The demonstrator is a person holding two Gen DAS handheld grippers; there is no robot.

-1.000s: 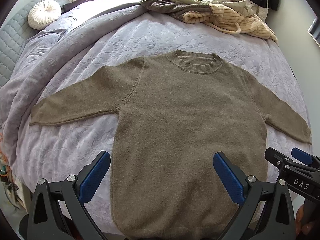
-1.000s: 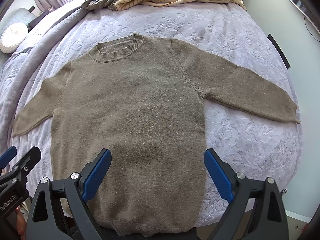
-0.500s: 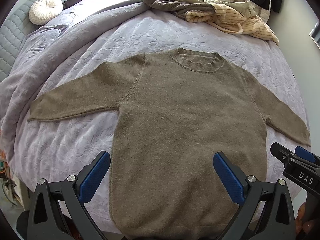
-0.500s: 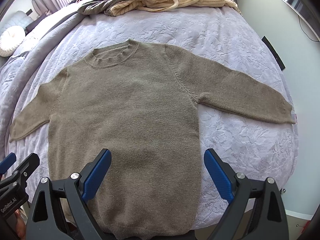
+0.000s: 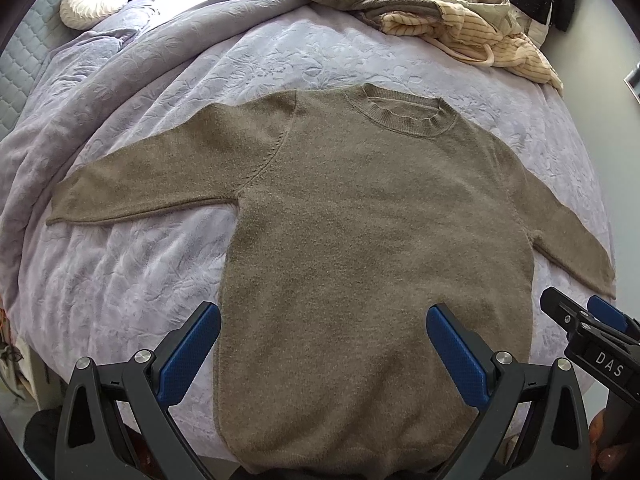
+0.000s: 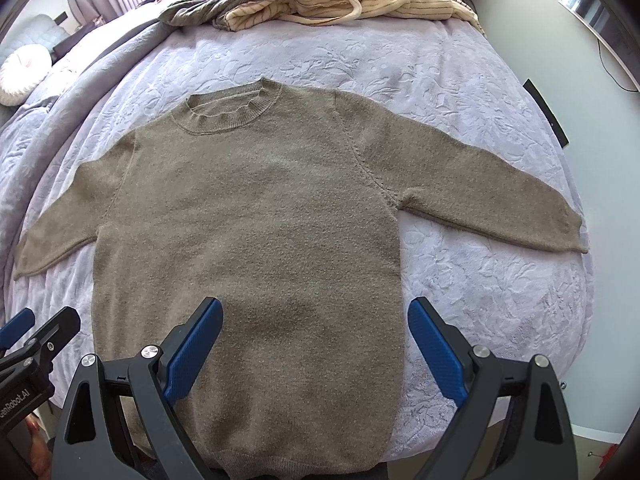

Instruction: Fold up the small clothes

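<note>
Sweater (image 5: 360,240) is laid flat, front up, on the bed (image 5: 132,280), neck rib away from the cameras, hem at the near edge; both sleeves are spread out to the sides.

Change vs. 1.0 s ago: both views have been raised and drawn back slightly; garment sits a little lower and smaller in frame. Sweater itself is not seen to have shifted. No fabric has been gripped.

Left tool (image 5: 320,344): fingers apart, nothing between, held above the lower body panel. Right tool (image 6: 316,340): fingers apart, nothing between, held above the hem area w/ its right finger over bare bedding.

Judgement: spreading appears complete; folding not yet begun. Next step prob. a sleeve fold inward. Other clothes (image 5: 460,12) are piled at the far side of the bed, well apart.
</note>
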